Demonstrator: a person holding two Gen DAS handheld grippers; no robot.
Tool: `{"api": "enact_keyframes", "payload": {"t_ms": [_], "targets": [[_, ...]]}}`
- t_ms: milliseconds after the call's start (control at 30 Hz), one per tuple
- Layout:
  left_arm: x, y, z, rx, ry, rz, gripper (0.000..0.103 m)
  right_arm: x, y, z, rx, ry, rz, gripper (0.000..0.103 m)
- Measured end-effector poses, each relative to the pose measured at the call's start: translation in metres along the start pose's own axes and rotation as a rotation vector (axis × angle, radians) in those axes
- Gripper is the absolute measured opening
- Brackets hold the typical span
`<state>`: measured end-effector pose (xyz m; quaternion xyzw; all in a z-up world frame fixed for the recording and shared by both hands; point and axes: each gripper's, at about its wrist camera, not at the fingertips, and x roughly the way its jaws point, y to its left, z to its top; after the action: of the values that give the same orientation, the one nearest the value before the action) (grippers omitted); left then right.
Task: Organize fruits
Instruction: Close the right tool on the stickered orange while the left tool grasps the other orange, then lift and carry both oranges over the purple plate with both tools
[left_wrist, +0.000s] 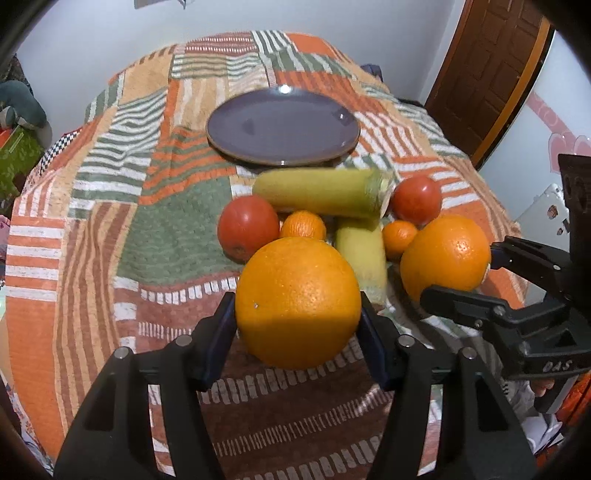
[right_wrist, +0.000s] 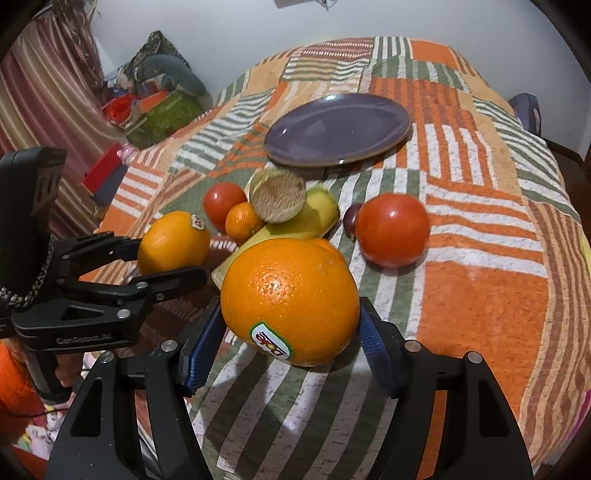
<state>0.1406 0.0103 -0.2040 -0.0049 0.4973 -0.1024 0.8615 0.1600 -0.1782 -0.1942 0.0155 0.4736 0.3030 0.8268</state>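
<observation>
A big orange (left_wrist: 298, 302) sits between my left gripper's (left_wrist: 295, 308) blue pads, which press on both its sides. My right gripper (right_wrist: 288, 315) is shut the same way on a second big orange (right_wrist: 290, 301) with a sticker. Each gripper also shows in the other view: right gripper (left_wrist: 458, 273), left gripper (right_wrist: 171, 258). Beyond the oranges lie two yellow corn-like pieces (left_wrist: 321, 192), two tomatoes (left_wrist: 247, 227) (left_wrist: 416, 199) and two mandarins (left_wrist: 303, 225) (left_wrist: 399, 234). A bare purple plate (left_wrist: 282, 127) (right_wrist: 338, 127) rests farther back.
Everything lies on a patchwork cover (left_wrist: 110, 221) in orange, green and white. A small dark plum (right_wrist: 350, 218) sits beside the right tomato (right_wrist: 392, 229). A green box and clutter (right_wrist: 162, 114) stand off the left edge, a wooden door (left_wrist: 487, 74) at far right.
</observation>
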Motion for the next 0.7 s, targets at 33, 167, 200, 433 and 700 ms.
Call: {"api": "enact_keyframes", "payload": {"t_ms": [33,167,200,433,700], "targets": [[-0.003,0.0,0.002,0.0,-0.008,-0.001,0.061,-0.002,0.0,0.001,0.002,-0.007,-0.002,0.066],[-0.018,-0.003,0.011,0.001,-0.052,-0.007,0.061,-0.019,0.0,0.011,-0.004,-0.062,-0.017,0.066],[-0.023,-0.004,0.015,0.003,-0.068,-0.007,0.061,-0.022,0.0,0.014,-0.007,-0.073,-0.02,0.066],[-0.048,-0.006,0.038,0.002,-0.156,-0.015,0.061,-0.044,0.001,0.036,-0.021,-0.169,-0.045,0.066],[-0.062,0.0,0.065,-0.017,-0.231,-0.01,0.061,-0.055,-0.006,0.059,-0.027,-0.236,-0.074,0.066]]}}
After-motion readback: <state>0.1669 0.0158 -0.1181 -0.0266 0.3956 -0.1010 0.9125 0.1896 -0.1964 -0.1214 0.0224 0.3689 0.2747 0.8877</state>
